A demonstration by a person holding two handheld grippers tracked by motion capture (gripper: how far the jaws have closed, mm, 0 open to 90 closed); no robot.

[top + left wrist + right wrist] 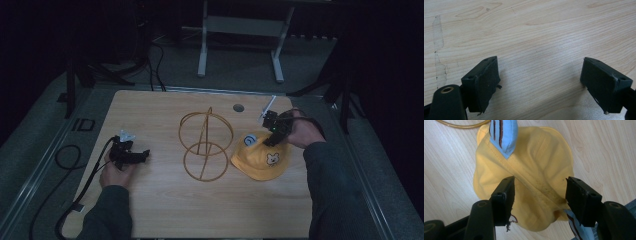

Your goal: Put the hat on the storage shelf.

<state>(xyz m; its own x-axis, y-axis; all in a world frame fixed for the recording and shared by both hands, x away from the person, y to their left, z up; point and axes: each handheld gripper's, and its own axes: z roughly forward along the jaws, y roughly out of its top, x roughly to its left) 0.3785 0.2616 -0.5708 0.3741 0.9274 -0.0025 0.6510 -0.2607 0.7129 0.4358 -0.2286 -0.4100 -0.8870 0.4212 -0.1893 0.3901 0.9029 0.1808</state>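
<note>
A yellow hat (pixel 261 159) lies right of centre in the high view on a pale wooden tabletop (pixel 160 205). The right claw (pixel 537 195) hovers over it, jaws wide either side of its crown. Just left stands a gold wire stand (pixel 205 145). At lower left, the left claw (pixel 539 82) gapes wide over bare wood.

On the table (pixel 165 210) in front of you, the wire stand (pixel 205 144) sits at the middle. The hat (pixel 262 160) lies just to its right, close beside its lower ring. Your right gripper (pixel 539 195) hangs over the hat's far edge, jaws spread above the cloth. Your left gripper (pixel 540 82) rests on bare table well left of the stand, jaws apart.
</note>
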